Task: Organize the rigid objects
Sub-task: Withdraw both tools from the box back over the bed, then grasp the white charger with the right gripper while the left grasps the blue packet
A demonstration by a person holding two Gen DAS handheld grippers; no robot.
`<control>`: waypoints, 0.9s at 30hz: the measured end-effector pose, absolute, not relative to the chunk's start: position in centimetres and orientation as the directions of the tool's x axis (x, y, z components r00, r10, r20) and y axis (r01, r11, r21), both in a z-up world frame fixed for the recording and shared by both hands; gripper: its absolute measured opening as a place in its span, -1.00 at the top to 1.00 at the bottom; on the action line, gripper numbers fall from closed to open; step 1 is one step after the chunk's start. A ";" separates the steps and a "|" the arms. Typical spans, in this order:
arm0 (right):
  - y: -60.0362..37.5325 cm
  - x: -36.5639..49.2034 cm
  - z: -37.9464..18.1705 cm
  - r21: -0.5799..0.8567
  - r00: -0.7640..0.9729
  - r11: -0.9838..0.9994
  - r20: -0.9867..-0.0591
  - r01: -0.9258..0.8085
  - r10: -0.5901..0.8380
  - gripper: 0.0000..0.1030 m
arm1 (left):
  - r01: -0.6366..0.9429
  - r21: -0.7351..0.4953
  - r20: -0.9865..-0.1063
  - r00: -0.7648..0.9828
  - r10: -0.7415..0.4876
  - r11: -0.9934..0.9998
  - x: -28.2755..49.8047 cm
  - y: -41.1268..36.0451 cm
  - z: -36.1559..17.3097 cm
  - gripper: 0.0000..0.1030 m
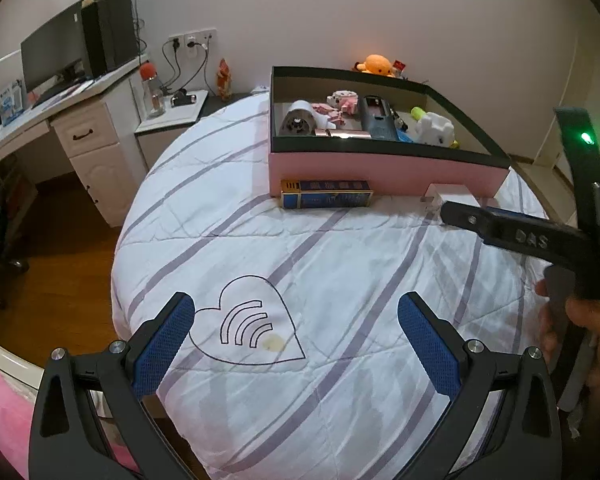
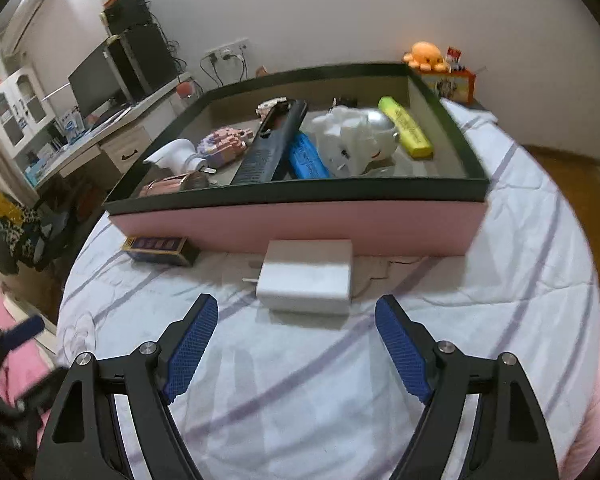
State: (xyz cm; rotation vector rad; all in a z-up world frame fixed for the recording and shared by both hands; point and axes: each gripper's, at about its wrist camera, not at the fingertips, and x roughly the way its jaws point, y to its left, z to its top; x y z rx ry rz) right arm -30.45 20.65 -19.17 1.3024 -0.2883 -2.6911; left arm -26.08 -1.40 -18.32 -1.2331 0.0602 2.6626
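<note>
Right gripper [image 2: 295, 344] hangs wide open just short of the white charger [image 2: 306, 276], which lies on the bedspread [image 2: 480, 300] against the pink box [image 2: 300, 224].

Bare bedspread [image 2: 300, 380] lies open ahead of the white charger [image 2: 306, 276]. Pink box wall [image 2: 300, 224] blocks just behind it. Blue carton [image 2: 161, 250] sits against that wall to the left, apart from the charger.

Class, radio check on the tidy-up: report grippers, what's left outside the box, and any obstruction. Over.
Both grippers open, empty: left, right. White charger ahead of right gripper, on bed by pink box. Blue carton also outside. Nothing in the way.
</note>
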 end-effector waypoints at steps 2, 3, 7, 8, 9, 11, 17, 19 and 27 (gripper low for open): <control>20.4 -31.3 -19.6 0.234 -0.601 -0.972 -0.775 0.016 -0.196 -0.60 | -0.203 -0.047 -0.762 -0.625 0.166 -0.978 -26.4 -1.4 -18.5 -0.99; 20.3 -31.6 -19.7 0.231 -0.600 -0.973 -0.778 0.001 -0.186 -0.60 | -0.203 -0.048 -0.764 -0.624 0.167 -0.978 -26.6 -1.3 -18.6 -0.99; 20.0 -32.6 -19.8 0.232 -0.601 -0.972 -0.783 -0.045 -0.159 -0.60 | -0.207 -0.038 -0.774 -0.613 0.160 -0.978 -27.1 -1.2 -19.0 -0.99; 19.9 -32.8 -19.8 0.225 -0.601 -0.973 -0.785 -0.053 -0.149 -0.60 | -0.204 -0.034 -0.777 -0.610 0.155 -0.978 -27.3 -1.1 -19.2 -0.99; 19.8 -33.1 -19.9 0.211 -0.601 -0.976 -0.788 -0.057 -0.135 -0.60 | -0.204 -0.034 -0.779 -0.608 0.154 -0.978 -27.4 -1.1 -19.2 -0.99; 19.3 -33.3 -20.2 0.170 -0.602 -0.984 -0.792 -0.057 -0.102 -0.60 | -0.206 -0.032 -0.784 -0.601 0.152 -0.978 -27.7 -1.0 -19.4 -0.99; 19.4 -32.8 -20.3 0.112 -0.623 -0.994 -0.777 0.003 -0.089 -0.35 | -0.212 -0.028 -0.786 -0.599 0.152 -0.977 -28.1 -0.6 -19.5 -0.99; 19.9 -32.4 -20.2 0.138 -0.626 -0.990 -0.770 0.024 -0.123 -0.32 | -0.215 -0.030 -0.787 -0.597 0.156 -0.976 -28.3 -0.5 -19.6 -0.99; 22.4 -29.4 -19.8 0.098 -0.633 -0.993 -0.766 0.059 -0.113 -0.33 | -0.213 -0.040 -0.791 -0.590 0.162 -0.976 -30.1 0.8 -19.6 -0.99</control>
